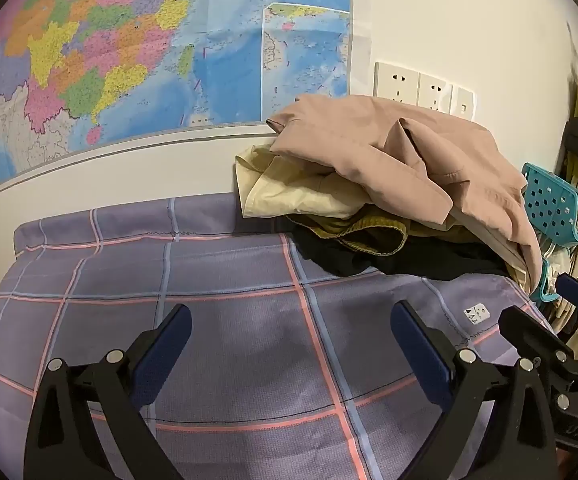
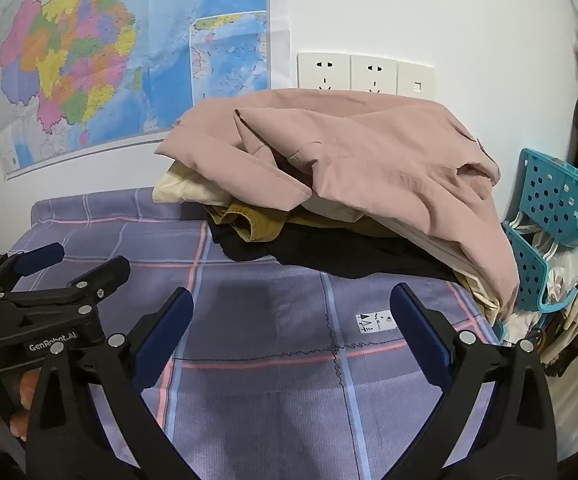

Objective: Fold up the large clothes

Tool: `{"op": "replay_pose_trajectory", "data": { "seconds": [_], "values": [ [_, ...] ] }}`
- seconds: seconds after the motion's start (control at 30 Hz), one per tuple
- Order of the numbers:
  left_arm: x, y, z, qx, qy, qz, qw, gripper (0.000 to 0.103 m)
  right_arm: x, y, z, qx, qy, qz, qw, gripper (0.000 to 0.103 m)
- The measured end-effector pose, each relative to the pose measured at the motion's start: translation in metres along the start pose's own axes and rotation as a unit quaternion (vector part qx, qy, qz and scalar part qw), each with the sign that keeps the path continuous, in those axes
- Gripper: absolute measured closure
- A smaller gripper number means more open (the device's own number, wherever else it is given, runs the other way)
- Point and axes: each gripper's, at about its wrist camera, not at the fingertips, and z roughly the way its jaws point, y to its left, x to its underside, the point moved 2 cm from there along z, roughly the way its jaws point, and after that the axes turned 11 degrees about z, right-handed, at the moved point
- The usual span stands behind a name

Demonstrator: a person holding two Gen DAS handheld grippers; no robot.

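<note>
Purple checked cloth covers the table beneath a wall map. At its far right edge sits a heap of clothes, pink garment on top, beside a turquoise basket. Left gripper and right gripper hover side by side, fingers spread, holding nothing.

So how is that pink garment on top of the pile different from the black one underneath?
The pink garment sits on top of the pile, while the black garment lies at the bottom, directly on the checked bedsheet. The pink garment is almost fully visible, draping over the pile's right side; the black garment shows only a thin edge. The pink garment is pale, the black one very dark. Both are crumpled and unfolded, and neither gripper touches them.
</note>
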Motion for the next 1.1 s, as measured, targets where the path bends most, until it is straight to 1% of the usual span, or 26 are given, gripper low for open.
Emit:
{"op": "replay_pose_trajectory", "data": {
  "seconds": [0.6, 0.73, 1.1],
  "values": [
    [-0.0012, -0.0025, -0.0011, -0.008, -0.003, 0.004, 1.0000, 0.007, -0.0003, 0.0006, 0.0006, -0.004, -0.004, 0.002, 1.000, 0.005],
    [-0.0016, -0.0019, -0.0024, -0.002, -0.002, 0.004, 1.0000, 0.007, 0.0003, 0.0004, -0.0001, -0.003, -0.004, 0.001, 1.000, 0.005],
    [-0.0018, -0.0029, -0.0019, -0.004, -0.003, 0.005, 1.0000, 0.007, -0.0006, -0.0021, -0.0015, -0.002, -0.009, 0.002, 1.000, 0.005]
  ]
}}
